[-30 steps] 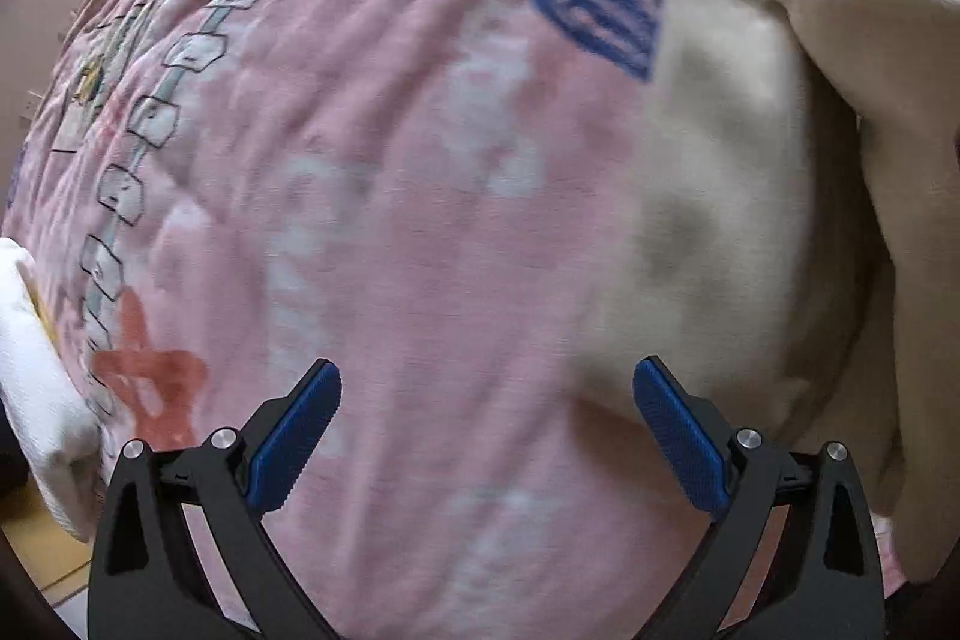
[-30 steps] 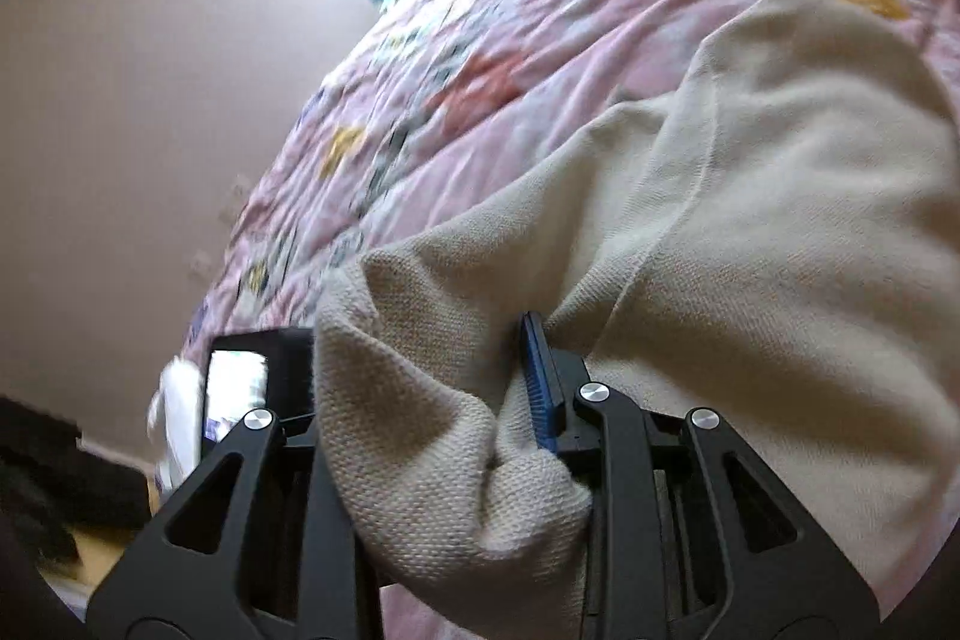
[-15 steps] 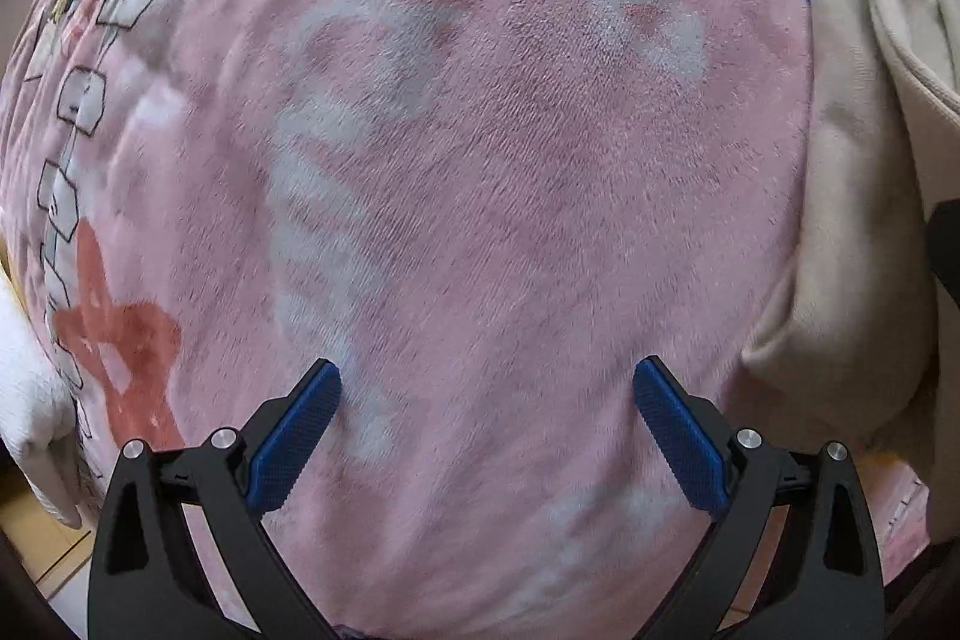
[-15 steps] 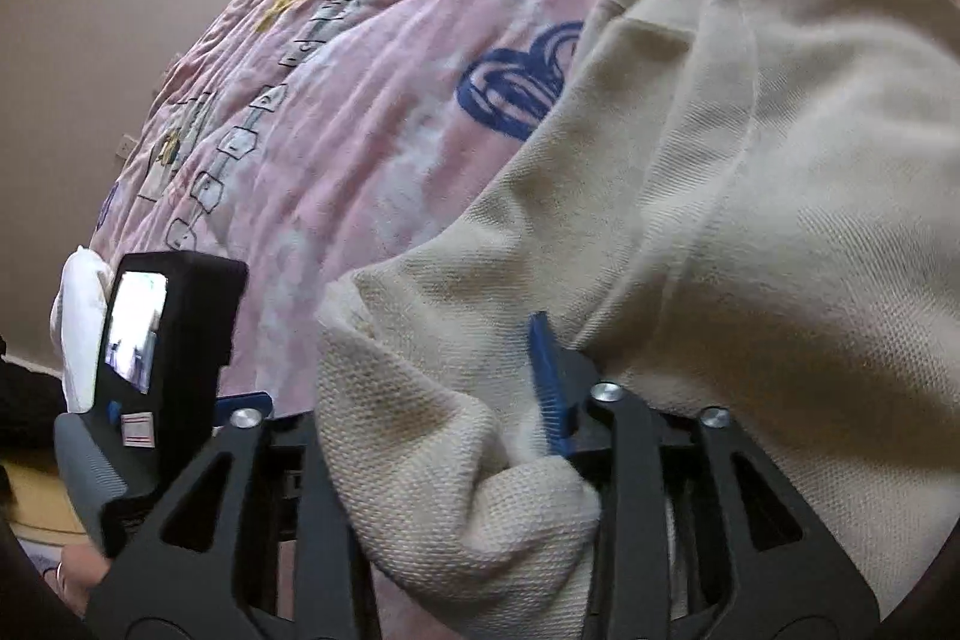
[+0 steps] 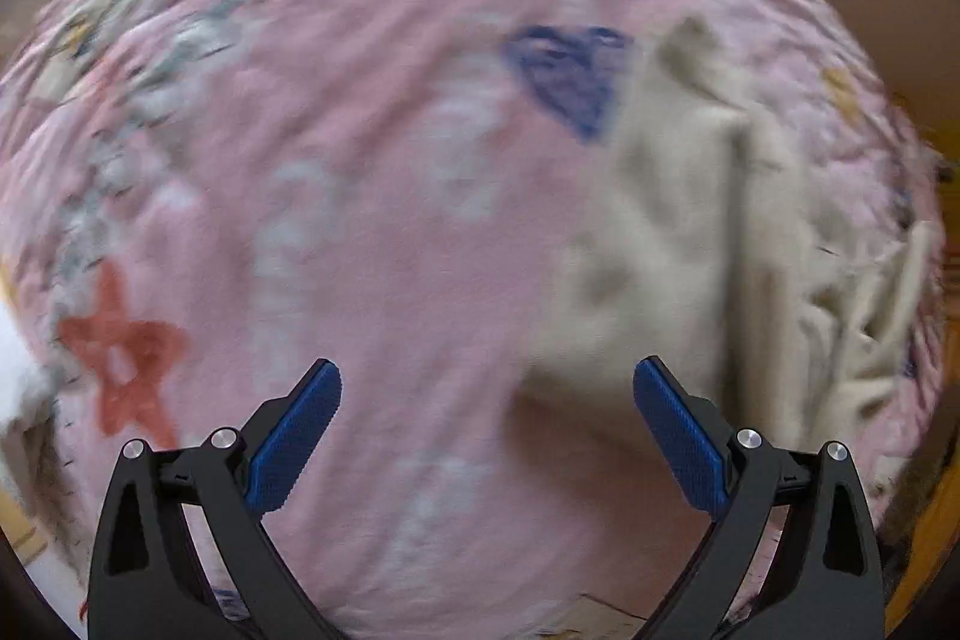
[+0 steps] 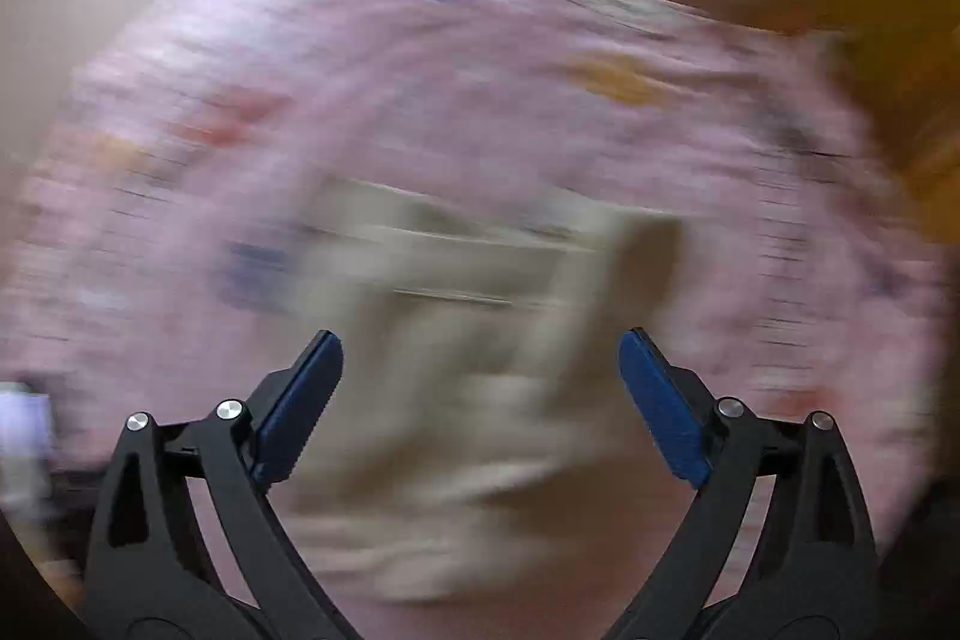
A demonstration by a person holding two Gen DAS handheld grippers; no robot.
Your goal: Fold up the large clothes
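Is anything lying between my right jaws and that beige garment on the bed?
Nothing visible: the open right gripper looks straight at the beige knit garment on the pink patterned blanket, though the view is blurred.

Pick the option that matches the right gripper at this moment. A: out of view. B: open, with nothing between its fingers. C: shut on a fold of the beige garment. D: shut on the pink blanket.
B: in the right wrist view the right gripper has its blue-padded fingers spread wide with nothing held between them, and the blurred beige garment lies past them on the pink blanket.
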